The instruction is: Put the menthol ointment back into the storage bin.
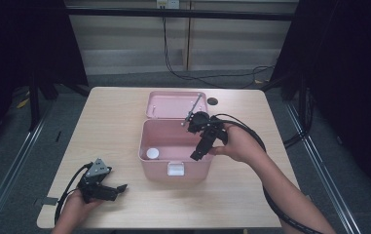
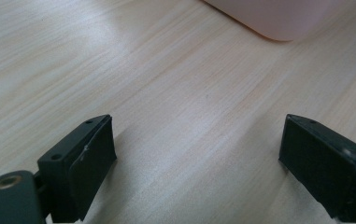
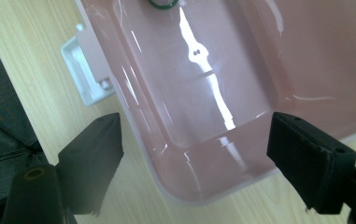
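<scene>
While my left gripper [image 1: 117, 187] rests low on the wooden table [image 1: 110, 122] near the front-left corner, its jaws stand wide apart w/ nothing between them; in the left gripper view I see bare tabletop in the gap and a rounded corner of the pink box [image 2: 278, 18] at the top edge.

Pink box [image 1: 173, 146] sits mid-table, lid [image 1: 173, 104] open and tipped back toward the far side. White latch [image 1: 176, 169] on the front wall, facing me.

Right gripper [image 1: 196, 152] hangs over the box's right portion, tilted down into the opening. Jaws wide, holding nothing. Right gripper view: jaws straddle a rounded corner of the box [image 3: 222, 116], glossy interior w/ glare streaks; white latch [image 3: 84, 70] at upper left, table [image 3: 21, 60] beside it.

Inside the box, front-left area: small round white object [image 1: 152, 154] on the floor (cannot tell what it is). A green-rimmed round edge [image 3: 165, 3] shows at the top of the right gripper view, prob. the same item, not certain.

Small dark disc [image 1: 213, 101] lies on the table just right of the lid.
</scene>
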A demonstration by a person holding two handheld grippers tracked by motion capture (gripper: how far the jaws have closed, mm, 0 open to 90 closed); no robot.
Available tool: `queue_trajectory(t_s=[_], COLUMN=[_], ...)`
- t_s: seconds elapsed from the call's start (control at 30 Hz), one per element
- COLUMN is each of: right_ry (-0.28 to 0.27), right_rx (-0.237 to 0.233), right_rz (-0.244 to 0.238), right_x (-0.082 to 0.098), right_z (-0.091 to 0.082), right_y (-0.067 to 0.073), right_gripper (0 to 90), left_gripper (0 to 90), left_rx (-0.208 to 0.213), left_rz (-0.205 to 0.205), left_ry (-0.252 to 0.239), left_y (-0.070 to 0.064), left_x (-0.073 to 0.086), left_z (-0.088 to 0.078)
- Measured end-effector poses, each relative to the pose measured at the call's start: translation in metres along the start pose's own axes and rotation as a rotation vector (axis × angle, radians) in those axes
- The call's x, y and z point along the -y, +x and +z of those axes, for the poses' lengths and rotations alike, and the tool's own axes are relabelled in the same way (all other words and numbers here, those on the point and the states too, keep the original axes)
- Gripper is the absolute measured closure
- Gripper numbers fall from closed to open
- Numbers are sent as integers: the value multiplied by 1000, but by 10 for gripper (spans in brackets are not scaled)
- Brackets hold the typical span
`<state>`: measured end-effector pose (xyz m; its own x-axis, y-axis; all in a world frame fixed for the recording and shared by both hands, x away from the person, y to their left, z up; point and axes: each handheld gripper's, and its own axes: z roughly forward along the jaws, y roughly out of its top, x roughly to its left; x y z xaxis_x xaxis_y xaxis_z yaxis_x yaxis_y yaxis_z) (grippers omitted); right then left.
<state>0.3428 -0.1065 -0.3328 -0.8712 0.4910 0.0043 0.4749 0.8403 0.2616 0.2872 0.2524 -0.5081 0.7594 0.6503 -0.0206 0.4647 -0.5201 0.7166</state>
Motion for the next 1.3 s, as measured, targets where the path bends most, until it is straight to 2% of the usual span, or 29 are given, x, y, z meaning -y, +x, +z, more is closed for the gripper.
queue_trajectory(t_s=[0.33, 0.67, 1.03, 1.23, 1.3], right_ry=[1, -25, -49, -50, -32], right_rx=[7, 8, 4, 28, 37], right_rz=[18, 83, 141, 169, 175], right_x=[25, 54, 86, 104, 110], right_z=[-4, -14, -14, -12, -8], right_y=[-6, -16, -29, -36, -37], right_gripper=[173, 173, 173, 174, 176], left_gripper=[100, 101, 101, 101, 101], left_rx=[2, 1, 2, 1, 2], left_rz=[-4, -5, -5, -4, -4], left_ry=[0, 0, 0, -1, 1], left_y=[0, 0, 0, 0, 0], left_x=[0, 0, 0, 0, 0], left_z=[0, 0, 0, 0, 0])
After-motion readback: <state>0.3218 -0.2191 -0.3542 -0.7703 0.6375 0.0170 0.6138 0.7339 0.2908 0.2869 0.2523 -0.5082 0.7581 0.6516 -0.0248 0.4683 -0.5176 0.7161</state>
